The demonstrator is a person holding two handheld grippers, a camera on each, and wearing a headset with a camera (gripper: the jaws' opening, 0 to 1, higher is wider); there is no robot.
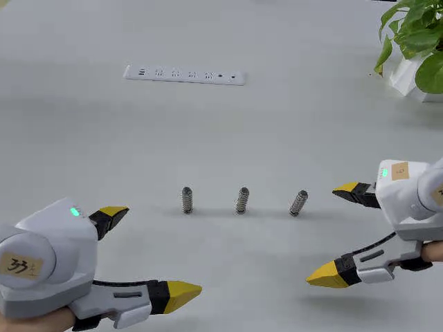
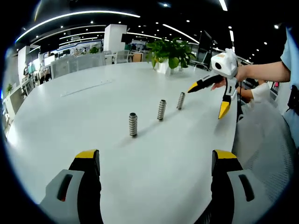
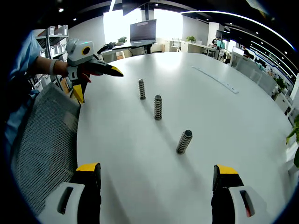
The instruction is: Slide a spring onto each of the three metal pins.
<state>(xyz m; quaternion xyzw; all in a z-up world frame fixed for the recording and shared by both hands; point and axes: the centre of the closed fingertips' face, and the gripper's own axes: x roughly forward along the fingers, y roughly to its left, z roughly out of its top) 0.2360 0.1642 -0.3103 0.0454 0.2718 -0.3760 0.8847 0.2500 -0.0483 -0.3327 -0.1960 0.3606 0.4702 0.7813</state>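
Three metal pins stand in a row on the white table, each wrapped in a spring: the left one [image 1: 187, 200], the middle one [image 1: 241, 200] and the right one [image 1: 298, 203], which leans a little. From the left gripper view the same row runs away from me, nearest spring [image 2: 133, 124] first. My left gripper [image 1: 151, 252] is at the near left, open and holding nothing. My right gripper [image 1: 340, 232] is at the near right, just beside the right spring [image 3: 184, 142], also open with nothing between its yellow tips.
A white power strip [image 1: 184, 75] lies at the back of the table. A potted plant [image 1: 415, 38] stands at the back right corner. In the gripper views an office chair [image 3: 44, 154] sits at the table's near edge.
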